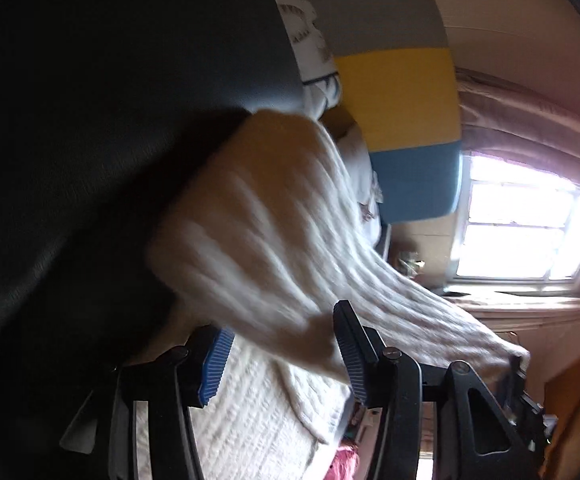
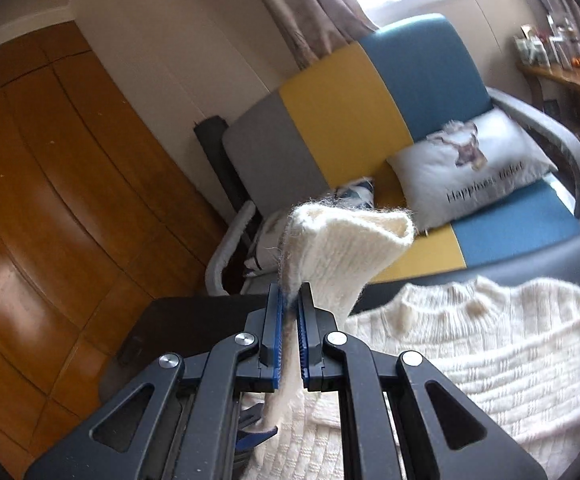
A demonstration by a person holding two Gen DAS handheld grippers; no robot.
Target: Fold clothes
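A cream knitted sweater (image 2: 489,344) lies spread on a dark surface (image 2: 537,256). My right gripper (image 2: 290,308) is shut on one sleeve (image 2: 341,248) just below the cuff and holds it lifted above the body of the sweater. In the left wrist view the raised sleeve (image 1: 274,232) stretches across to the right gripper (image 1: 517,364) at the right edge. My left gripper (image 1: 282,356) is open, its blue pads (image 1: 214,364) wide apart. A loose fold of the sweater lies between the pads, and neither presses on it.
A sofa (image 2: 369,112) in grey, yellow and blue stands behind the dark surface, with a white printed pillow (image 2: 473,164) on it. A wooden wardrobe (image 2: 50,200) fills the left. A bright window (image 1: 521,232) with curtains is behind the sofa.
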